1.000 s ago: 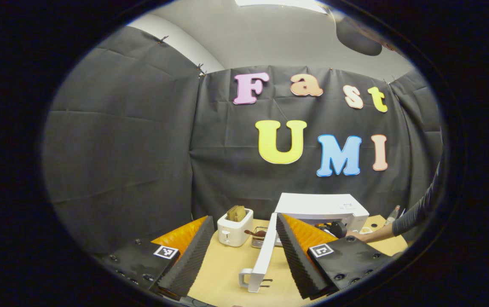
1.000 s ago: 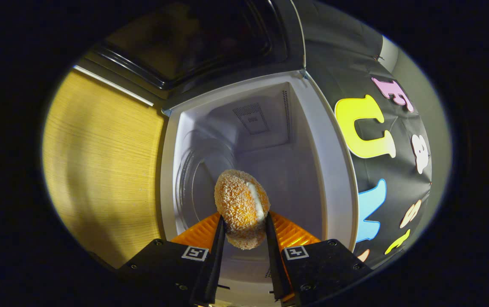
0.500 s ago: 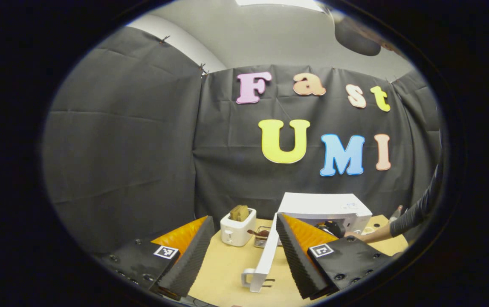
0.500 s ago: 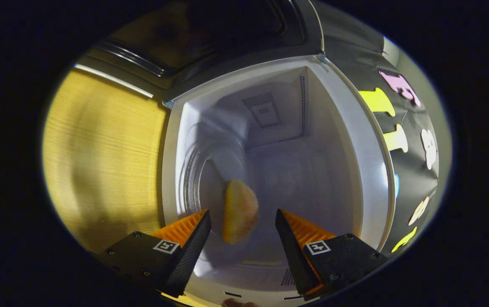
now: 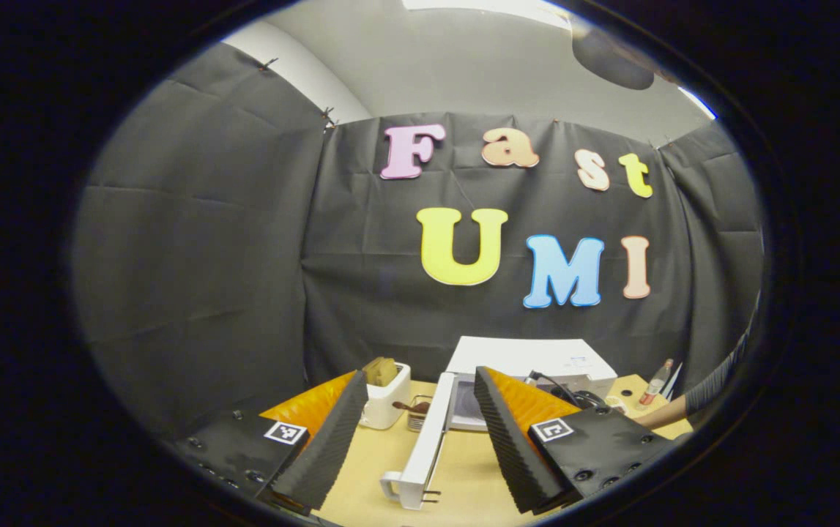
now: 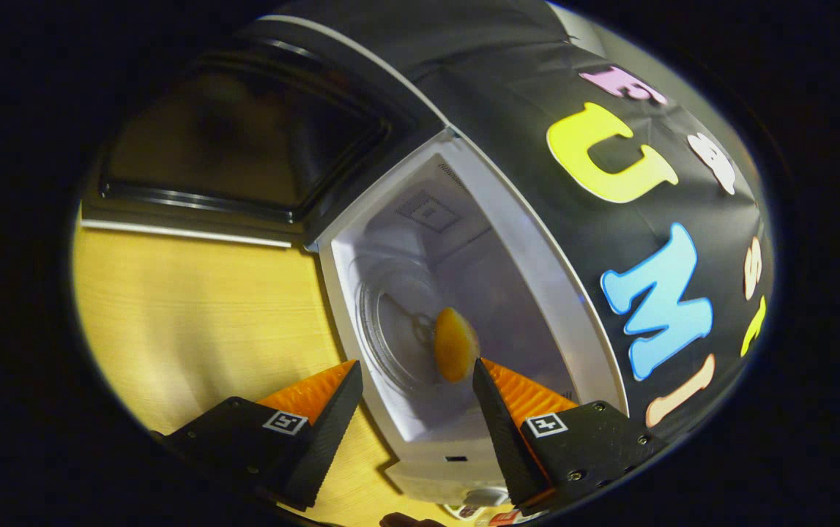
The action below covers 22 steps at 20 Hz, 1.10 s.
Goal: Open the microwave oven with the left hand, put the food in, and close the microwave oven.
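Left gripper view: even overhead light from ceiling panel (image 5: 485, 4), sharp, edges fisheye-bent. Right gripper view: dimmer, warm tint; microwave (image 6: 456, 293) interior bright, its door (image 6: 244, 161) dark; slight motion blur.

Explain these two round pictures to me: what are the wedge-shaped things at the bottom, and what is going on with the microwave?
There is no robot arm here: a person holds a two-finger gripper in each hand, and a camera rides on each. The wedges are that gripper's own fingers.

In the left gripper view, the left gripper is open and holds nothing. Ahead on the wooden table stand a white microwave oven with its door swung open, and a toaster beside it. The person's sleeve shows at the right.

In the right gripper view, the right gripper is open in front of the oven. The food, a round breaded piece, lies inside the oven on the glass turntable.
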Tool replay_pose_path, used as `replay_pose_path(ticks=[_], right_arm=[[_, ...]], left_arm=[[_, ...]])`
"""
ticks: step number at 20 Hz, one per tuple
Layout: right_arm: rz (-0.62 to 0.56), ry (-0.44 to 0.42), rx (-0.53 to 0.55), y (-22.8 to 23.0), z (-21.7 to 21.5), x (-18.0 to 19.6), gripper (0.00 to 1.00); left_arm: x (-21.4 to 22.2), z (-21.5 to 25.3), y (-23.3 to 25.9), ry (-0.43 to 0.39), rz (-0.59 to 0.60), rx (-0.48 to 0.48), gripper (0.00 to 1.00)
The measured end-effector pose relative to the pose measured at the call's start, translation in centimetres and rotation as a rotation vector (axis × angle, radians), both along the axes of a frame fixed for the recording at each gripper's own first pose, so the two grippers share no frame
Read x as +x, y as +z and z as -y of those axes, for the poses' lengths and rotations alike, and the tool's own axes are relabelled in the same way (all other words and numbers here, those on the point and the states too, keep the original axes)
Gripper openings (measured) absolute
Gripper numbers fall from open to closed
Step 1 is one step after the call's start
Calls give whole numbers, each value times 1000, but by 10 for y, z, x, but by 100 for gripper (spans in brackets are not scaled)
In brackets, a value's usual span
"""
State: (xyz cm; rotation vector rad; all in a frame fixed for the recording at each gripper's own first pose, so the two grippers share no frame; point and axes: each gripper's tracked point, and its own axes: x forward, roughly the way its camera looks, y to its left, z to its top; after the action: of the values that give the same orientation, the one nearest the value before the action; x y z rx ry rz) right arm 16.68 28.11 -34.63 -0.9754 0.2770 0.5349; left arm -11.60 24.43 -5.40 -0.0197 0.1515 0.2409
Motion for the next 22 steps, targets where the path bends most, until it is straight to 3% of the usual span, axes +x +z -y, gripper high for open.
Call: replay_pose_path(ticks=[7,12,14,16,22], right_arm=[[-40,-110,287,54,52,-41,93],[-117,-242,599,99,81,-76,92],[-127,-246,731,132,86,-91,92],[-92,-264,833,165,96,-100,92],[111,-373,928,237,145,-123,92]], left_arm=[[39,43,-2,-127,29,-28,94],[56,69,-9,-209,40,-82,96],[64,70,-18,-223,35,-101,96],[69,73,-27,-238,23,-125,96],[87,90,-40,-326,1,-160,93]])
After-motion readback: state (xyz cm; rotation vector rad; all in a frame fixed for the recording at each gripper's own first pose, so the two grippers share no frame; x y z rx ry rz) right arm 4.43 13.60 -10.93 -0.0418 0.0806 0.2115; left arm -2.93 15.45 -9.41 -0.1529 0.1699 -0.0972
